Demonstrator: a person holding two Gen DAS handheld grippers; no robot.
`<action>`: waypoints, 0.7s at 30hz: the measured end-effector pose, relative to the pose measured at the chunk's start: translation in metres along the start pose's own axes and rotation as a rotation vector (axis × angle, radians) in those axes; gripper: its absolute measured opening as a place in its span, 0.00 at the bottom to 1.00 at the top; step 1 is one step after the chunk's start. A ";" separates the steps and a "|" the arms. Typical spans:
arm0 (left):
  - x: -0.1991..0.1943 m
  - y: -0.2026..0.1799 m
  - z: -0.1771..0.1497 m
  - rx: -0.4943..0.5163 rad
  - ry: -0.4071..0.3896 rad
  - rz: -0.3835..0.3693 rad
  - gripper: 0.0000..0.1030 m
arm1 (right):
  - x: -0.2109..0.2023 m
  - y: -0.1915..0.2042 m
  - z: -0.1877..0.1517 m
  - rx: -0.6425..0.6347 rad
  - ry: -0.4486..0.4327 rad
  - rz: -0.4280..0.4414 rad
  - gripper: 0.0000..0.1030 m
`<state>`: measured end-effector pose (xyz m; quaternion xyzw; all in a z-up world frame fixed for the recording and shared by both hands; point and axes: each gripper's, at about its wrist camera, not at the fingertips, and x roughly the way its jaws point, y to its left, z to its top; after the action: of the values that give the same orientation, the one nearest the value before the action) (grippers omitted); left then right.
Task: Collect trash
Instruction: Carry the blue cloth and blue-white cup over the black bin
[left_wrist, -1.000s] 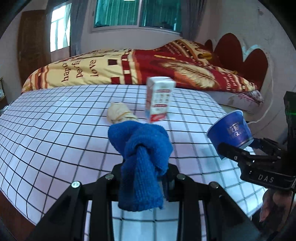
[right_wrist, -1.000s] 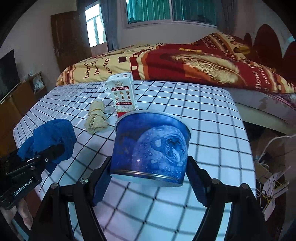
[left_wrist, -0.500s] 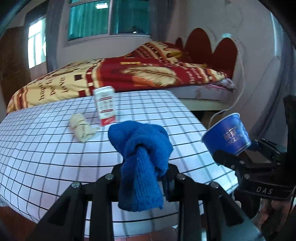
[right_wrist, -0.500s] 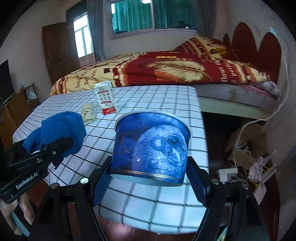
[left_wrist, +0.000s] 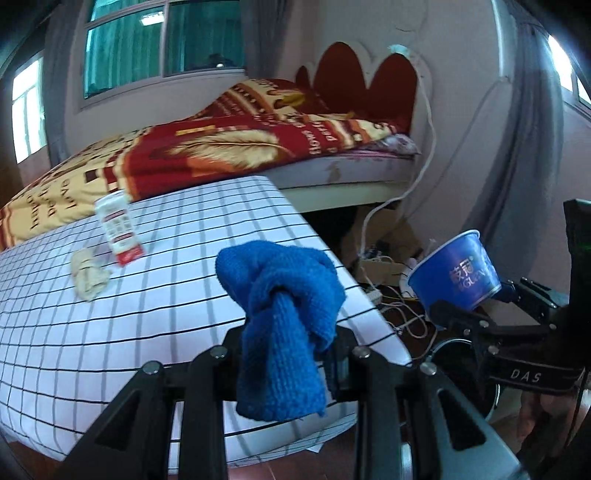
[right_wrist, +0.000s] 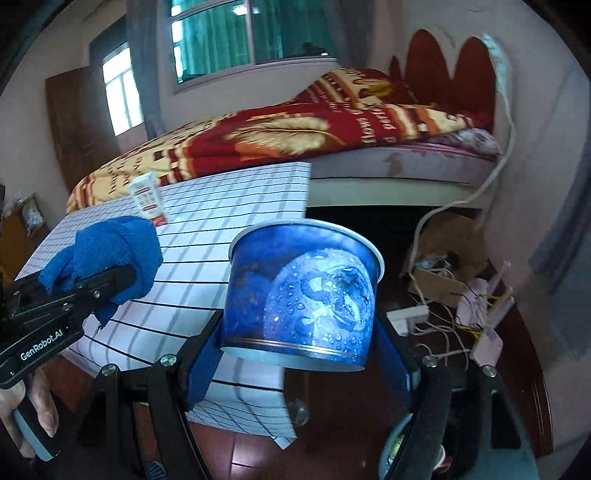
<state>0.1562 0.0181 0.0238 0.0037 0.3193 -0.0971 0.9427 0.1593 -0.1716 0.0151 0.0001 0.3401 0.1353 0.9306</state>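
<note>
My left gripper (left_wrist: 286, 354) squeezes a blue knitted cloth (left_wrist: 280, 314). My right gripper (right_wrist: 299, 347) hugs a blue paper cup (right_wrist: 301, 295). Both hang past the checked table (left_wrist: 110, 314).

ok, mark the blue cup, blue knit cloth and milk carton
blue cup (right_wrist: 301, 295), right wrist view, side wall.
blue knit cloth (left_wrist: 284, 314), left wrist view, bunched middle.
milk carton (left_wrist: 118, 229), left wrist view, front face.

One blue knitted cloth (left_wrist: 284, 325). One blue paper cup (right_wrist: 301, 291). One carton (left_wrist: 118, 229), standing on table. One crumpled beige wad (left_wrist: 88, 275) beside carton. One table with grid-pattern cover (left_wrist: 110, 325). One bed (left_wrist: 207, 147). Two grippers: left gripper (left_wrist: 286, 354), right gripper (right_wrist: 301, 354). Two windows in view.
</note>
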 end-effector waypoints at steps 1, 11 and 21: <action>0.002 -0.005 0.000 0.009 0.002 -0.009 0.30 | -0.002 -0.006 -0.002 0.012 0.000 -0.007 0.76; 0.011 -0.042 -0.002 0.063 0.018 -0.087 0.30 | -0.017 -0.047 -0.027 0.076 0.020 -0.084 0.76; 0.021 -0.085 -0.012 0.114 0.045 -0.187 0.30 | -0.037 -0.087 -0.058 0.123 0.049 -0.180 0.76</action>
<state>0.1497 -0.0682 0.0060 0.0299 0.3331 -0.2026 0.9204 0.1180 -0.2702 -0.0142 0.0234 0.3691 0.0301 0.9286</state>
